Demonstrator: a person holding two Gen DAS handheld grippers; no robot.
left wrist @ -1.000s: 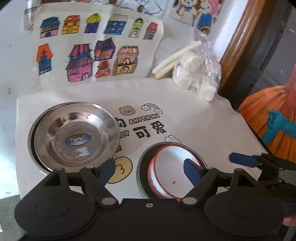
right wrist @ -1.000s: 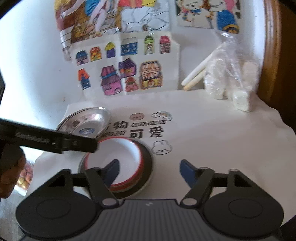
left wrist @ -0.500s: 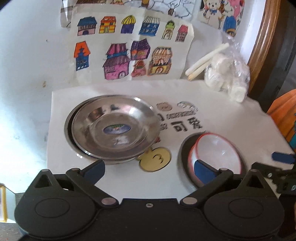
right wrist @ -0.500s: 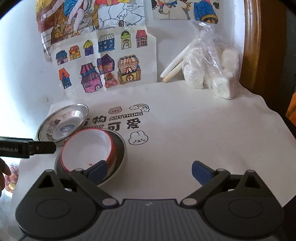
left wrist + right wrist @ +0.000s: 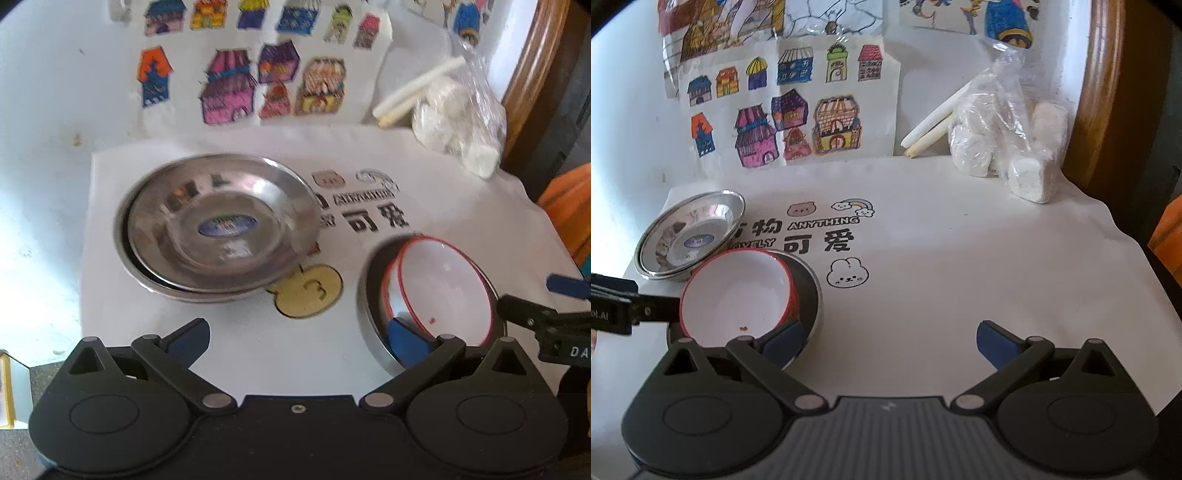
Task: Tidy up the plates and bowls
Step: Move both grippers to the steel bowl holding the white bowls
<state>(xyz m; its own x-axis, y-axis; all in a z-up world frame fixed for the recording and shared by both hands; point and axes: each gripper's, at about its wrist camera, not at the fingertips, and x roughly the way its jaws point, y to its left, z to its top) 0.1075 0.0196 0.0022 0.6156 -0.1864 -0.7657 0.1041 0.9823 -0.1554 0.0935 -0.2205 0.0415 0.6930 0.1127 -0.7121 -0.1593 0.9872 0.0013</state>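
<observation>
Two steel plates (image 5: 221, 229) sit stacked on the white mat, left of centre; they also show in the right wrist view (image 5: 690, 236). A white bowl with a red rim (image 5: 443, 288) sits tilted inside a steel bowl (image 5: 369, 317); both also show in the right wrist view, the white bowl (image 5: 735, 295) inside the steel bowl (image 5: 809, 291). My left gripper (image 5: 297, 338) is open and empty, its right fingertip over the bowls' near edge. My right gripper (image 5: 890, 341) is open and empty, its left fingertip by the steel bowl.
A plastic bag of white lumps (image 5: 1008, 144) and two white sticks (image 5: 931, 122) lie at the back right. Children's drawings (image 5: 783, 118) hang on the wall behind. A wooden frame (image 5: 1104, 92) borders the right. The mat's right half (image 5: 997, 266) is bare.
My left gripper has swung left and then closer to the table, so the plates sit nearer the view's centre. My right gripper has drawn back and to the right of the bowls.
</observation>
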